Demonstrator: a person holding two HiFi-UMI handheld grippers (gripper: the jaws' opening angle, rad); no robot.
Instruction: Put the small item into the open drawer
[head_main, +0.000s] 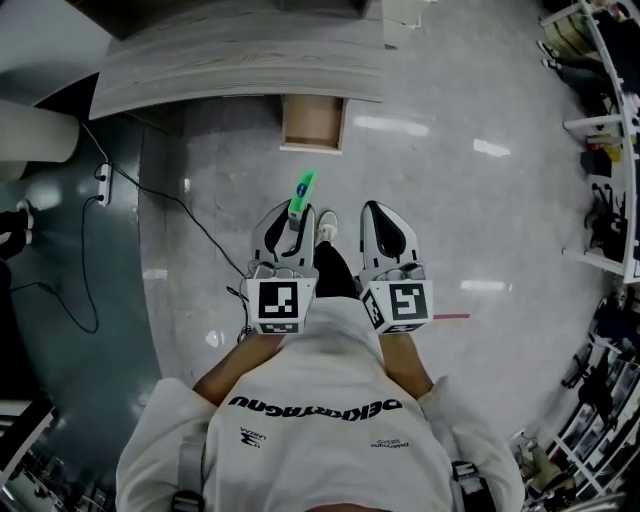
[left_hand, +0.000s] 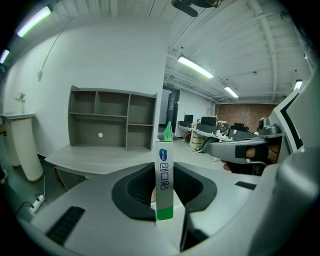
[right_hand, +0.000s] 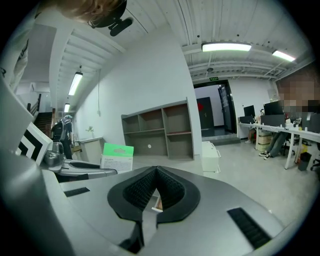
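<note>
A slim white box with green ends (head_main: 301, 194) stands upright between the pads of my left gripper (head_main: 290, 218), which is shut on it. In the left gripper view the box (left_hand: 164, 175) rises out of the left gripper (left_hand: 164, 192), in front of the grey desk (left_hand: 95, 159). The open wooden drawer (head_main: 313, 146) juts from under the desk (head_main: 230, 55), ahead of both grippers on the floor side. My right gripper (head_main: 386, 232) hangs beside the left one. Its jaws (right_hand: 156, 172) meet at the tips with nothing between them. From the right gripper view the box (right_hand: 118, 156) shows at the left.
A grey shelf unit (left_hand: 112, 118) stands on the desk. A power strip (head_main: 100, 184) and cables lie on the floor at the left, near a white column (head_main: 35, 135). Racks (head_main: 610, 150) line the right side. My shoe (head_main: 327, 226) shows between the grippers.
</note>
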